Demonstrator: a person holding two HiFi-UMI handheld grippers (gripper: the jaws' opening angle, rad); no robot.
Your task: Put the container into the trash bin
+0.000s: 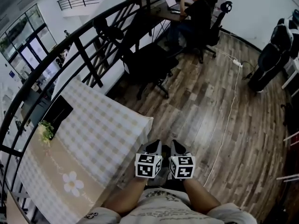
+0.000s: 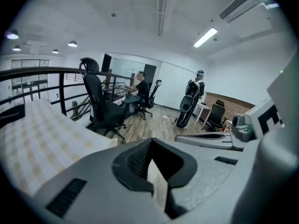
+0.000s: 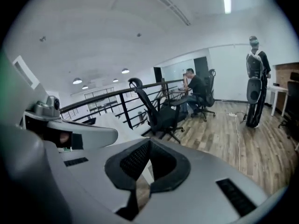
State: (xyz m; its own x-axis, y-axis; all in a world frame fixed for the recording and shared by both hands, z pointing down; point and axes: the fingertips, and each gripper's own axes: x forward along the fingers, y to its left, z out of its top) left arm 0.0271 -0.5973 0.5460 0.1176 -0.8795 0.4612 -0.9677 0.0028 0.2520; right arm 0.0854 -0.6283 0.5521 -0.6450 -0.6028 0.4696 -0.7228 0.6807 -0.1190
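I look down on a wood-plank floor (image 1: 224, 101) filling the right of the frame, a black railing (image 1: 84, 50) curving across the upper left with windows (image 1: 21, 55) beyond, a checked-cloth surface (image 1: 98, 129) at lower left, a black office chair (image 1: 149, 64) top centre, and white walls (image 1: 252, 8) behind.

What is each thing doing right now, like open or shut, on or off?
Left tongs, shut, holding nothing.
Right tongs, shut, holding nothing.
Ceiling light, on.
Black office chair, upright, nobody in it.
Table, covered with a checked cloth.
Person at the desk, sitting.
White cable, lying along the floor.
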